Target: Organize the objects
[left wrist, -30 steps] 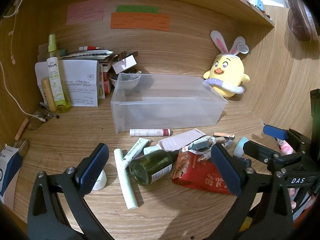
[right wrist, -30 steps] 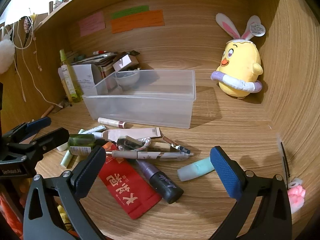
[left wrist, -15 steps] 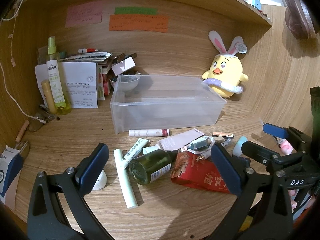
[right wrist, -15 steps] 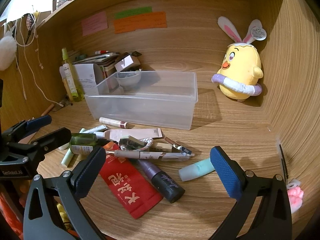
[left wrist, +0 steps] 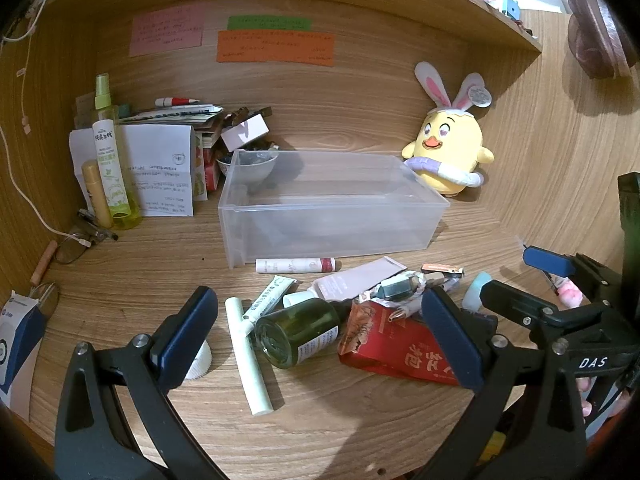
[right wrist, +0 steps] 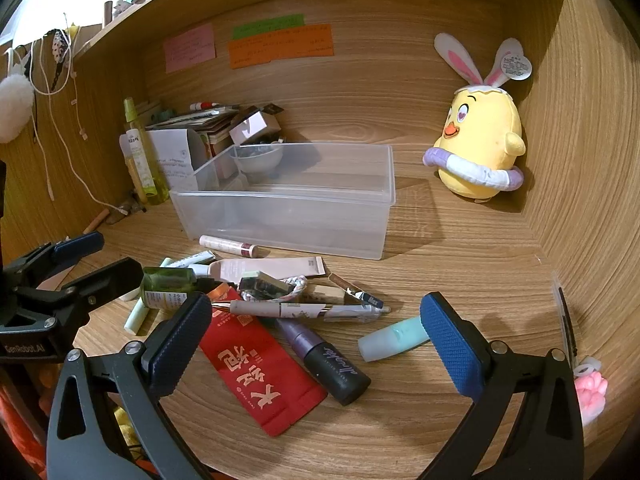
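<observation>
At the far left of the wooden desk (left wrist: 120, 280), a yellow-green spray bottle (left wrist: 110, 160) stands upright against the side wall, in front of folded papers (left wrist: 160, 168). The left gripper (left wrist: 320, 336) hangs above the near edge of the clutter, its jaws spread wide with nothing between them. Just past its left finger, a pale green stick (left wrist: 248, 356) lies crossed by a white tube (left wrist: 268, 296), and a dark green bottle (left wrist: 298, 330) lies on its side, its base toward the camera. Behind these, a clear plastic bin (left wrist: 332, 216) sits in the middle of the desk, with a white-and-red lip tube (left wrist: 296, 265) lying along its front wall. A red packet (right wrist: 260, 364) lies flat right of the green bottle, a pen (right wrist: 304, 310) across its top end and a purple-and-black bottle (right wrist: 324, 356) touching its right edge. The right gripper (right wrist: 316, 340) hovers over these, jaws likewise wide apart and holding nothing. A mint tube (right wrist: 394, 338) rests just beside its right finger. A yellow chick plush (right wrist: 478, 144) stands in the back right corner.
</observation>
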`<state>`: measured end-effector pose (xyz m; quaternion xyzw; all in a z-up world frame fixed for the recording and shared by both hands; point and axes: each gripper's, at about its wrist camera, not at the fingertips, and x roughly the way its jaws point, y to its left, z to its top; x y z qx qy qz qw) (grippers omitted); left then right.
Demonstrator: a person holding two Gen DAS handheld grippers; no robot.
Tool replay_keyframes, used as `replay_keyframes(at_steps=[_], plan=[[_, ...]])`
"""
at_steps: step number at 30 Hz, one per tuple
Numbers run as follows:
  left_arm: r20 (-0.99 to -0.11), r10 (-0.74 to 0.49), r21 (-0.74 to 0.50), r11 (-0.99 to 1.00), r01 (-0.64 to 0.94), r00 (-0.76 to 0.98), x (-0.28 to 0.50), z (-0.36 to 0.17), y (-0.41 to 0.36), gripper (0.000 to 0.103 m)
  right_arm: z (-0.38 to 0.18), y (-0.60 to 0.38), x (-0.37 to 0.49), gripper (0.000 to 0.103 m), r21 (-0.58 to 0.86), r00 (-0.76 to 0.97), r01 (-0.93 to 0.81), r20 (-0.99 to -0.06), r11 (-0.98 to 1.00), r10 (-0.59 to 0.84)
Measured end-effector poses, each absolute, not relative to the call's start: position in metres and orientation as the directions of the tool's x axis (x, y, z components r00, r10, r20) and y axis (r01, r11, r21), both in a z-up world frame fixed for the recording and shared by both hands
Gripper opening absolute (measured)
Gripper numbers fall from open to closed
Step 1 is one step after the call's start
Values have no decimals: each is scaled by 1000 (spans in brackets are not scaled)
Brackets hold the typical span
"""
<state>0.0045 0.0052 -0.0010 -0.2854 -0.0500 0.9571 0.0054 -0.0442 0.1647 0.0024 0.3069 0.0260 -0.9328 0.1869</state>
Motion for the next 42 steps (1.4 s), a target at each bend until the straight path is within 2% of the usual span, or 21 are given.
replay_keyframes(at_steps=[26, 35, 39, 42], plan=[[-562, 42, -110, -994, 24, -826, 8, -6, 2, 103, -5, 167, -48, 103, 80, -725, 352, -607, -933, -325], [-577, -34, -84, -991, 101, -816, 22, -13, -38, 103, -13, 188, -50, 103, 25, -736, 266, -641, -964, -220], [-611, -73, -71, -987, 147, -788, 24, -23, -58, 85, -19, 205, -55, 103, 32, -732, 191, -661, -981, -165], [-639, -86, -87, -979, 183, -764, 21, -35, -73, 84, -28, 218, -64, 102, 76, -715, 147, -681, -986, -159]])
